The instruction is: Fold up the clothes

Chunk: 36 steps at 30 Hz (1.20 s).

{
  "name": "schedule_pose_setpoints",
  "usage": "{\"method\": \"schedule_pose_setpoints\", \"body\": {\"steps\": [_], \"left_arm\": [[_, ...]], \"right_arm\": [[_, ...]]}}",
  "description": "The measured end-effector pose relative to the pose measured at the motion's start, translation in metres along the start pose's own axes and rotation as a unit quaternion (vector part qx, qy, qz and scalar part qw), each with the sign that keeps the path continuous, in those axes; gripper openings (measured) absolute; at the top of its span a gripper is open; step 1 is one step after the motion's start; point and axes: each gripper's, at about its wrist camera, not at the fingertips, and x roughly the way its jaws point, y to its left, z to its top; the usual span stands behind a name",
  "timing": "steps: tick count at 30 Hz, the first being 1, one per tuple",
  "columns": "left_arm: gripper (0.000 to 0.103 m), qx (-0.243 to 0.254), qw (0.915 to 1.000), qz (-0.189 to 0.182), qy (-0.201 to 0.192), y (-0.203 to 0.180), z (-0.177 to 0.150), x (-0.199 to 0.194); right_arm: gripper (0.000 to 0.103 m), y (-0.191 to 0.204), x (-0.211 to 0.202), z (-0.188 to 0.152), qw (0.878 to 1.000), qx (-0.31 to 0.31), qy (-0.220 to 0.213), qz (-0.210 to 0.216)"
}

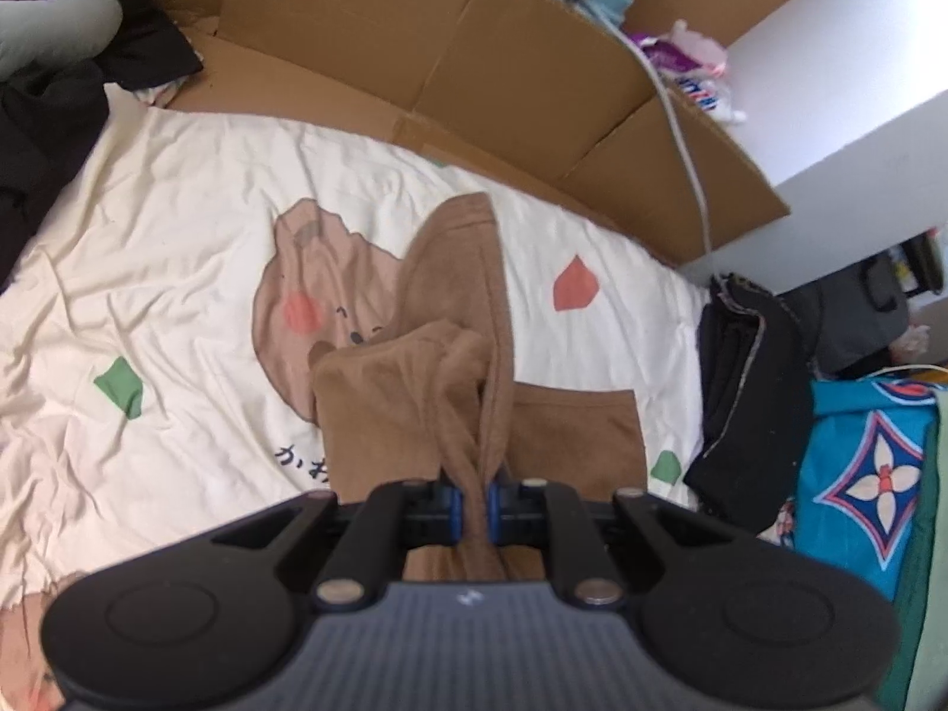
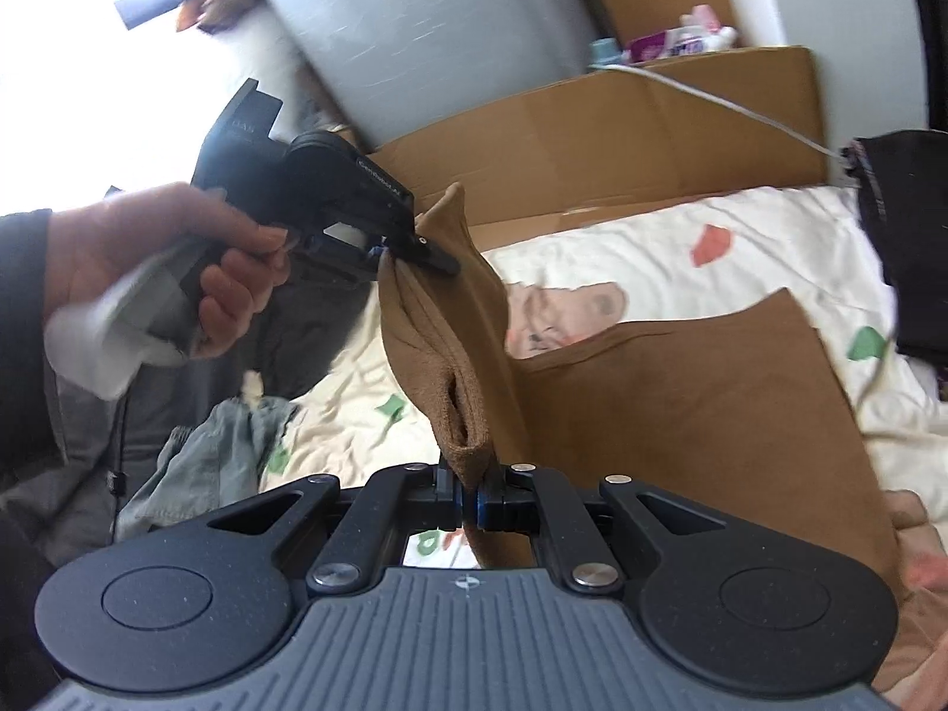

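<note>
Up close, the left gripper [image 1: 473, 503] is clamped tight on a bunched fold of the brown garment [image 1: 450, 367], cloth squeezed between the blue-edged fingers. The right gripper [image 2: 468, 495] is pinching another gathered edge of that same garment, jaws closed on the fabric. From the right wrist view the left gripper appears again, raised at upper left with a hand [image 2: 178, 260] wrapped round its handle, and the cloth hangs stretched between the two tools. The lower part of the garment trails down onto the cream bedsheet [image 1: 148, 225], right over its printed cartoon bear [image 1: 308, 296]. Just off the right edge of the sheet sits a stack of dark folded clothes [image 1: 746, 391], beside a bright blue patterned cloth [image 1: 865, 474]. A grey-green garment [image 2: 213, 456] lies crumpled at the left in the right wrist view. Further back, flattened cardboard [image 1: 474, 59] lines the far side, a white cable [image 1: 681, 136] draped across it.
</note>
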Motion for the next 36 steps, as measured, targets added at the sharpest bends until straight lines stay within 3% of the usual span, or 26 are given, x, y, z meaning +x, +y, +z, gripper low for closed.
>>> {"method": "schedule_pose_setpoints", "body": {"steps": [5, 9, 15, 26, 36], "left_arm": [[0.009, 0.014, 0.9981, 0.049, 0.035, -0.040, 0.009, 0.024], [0.009, 0.025, 0.9952, 0.079, 0.052, -0.071, 0.012, 0.049], [0.009, 0.031, 0.9947, 0.085, 0.049, -0.100, 0.012, 0.081], [0.009, 0.001, 0.9959, 0.085, 0.031, -0.118, 0.002, 0.133], [0.009, 0.021, 0.9950, 0.092, 0.031, -0.147, -0.006, 0.185]], "right_arm": [[0.002, -0.018, -0.005, 0.002, 1.000, 0.011, 0.001, -0.017], [0.002, -0.052, -0.009, 0.001, 0.998, 0.058, -0.003, -0.035], [0.002, -0.100, -0.010, -0.001, 0.993, 0.109, -0.007, -0.048], [0.001, -0.165, -0.003, -0.014, 0.981, 0.183, -0.001, -0.066], [0.000, -0.213, 0.005, -0.051, 0.954, 0.292, -0.007, -0.069]]}}
